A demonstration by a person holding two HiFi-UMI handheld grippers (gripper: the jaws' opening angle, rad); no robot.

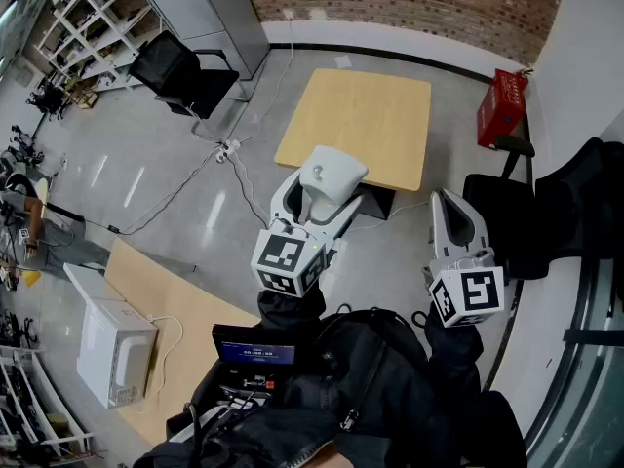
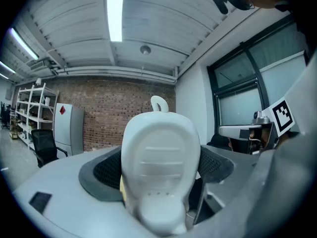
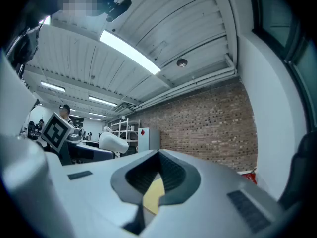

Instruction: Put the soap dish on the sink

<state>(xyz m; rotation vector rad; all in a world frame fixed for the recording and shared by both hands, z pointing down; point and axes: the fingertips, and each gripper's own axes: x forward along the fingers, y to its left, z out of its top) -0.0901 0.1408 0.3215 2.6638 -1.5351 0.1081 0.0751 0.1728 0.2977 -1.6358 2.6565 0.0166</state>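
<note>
The white soap dish is clamped between the wide-set jaws of my left gripper, held level in the air above the floor. In the left gripper view the soap dish fills the middle, its small loop handle pointing up, with the dark pads pressed on both sides. My right gripper hangs level to the right, shut with nothing in it. In the right gripper view its jaws meet, and the soap dish shows off to the left. No sink is in view.
A square wooden table stands ahead on the grey floor. A red box and black chairs are at the right, another black chair at the upper left. A white appliance sits on a wooden top at the lower left. Cables cross the floor.
</note>
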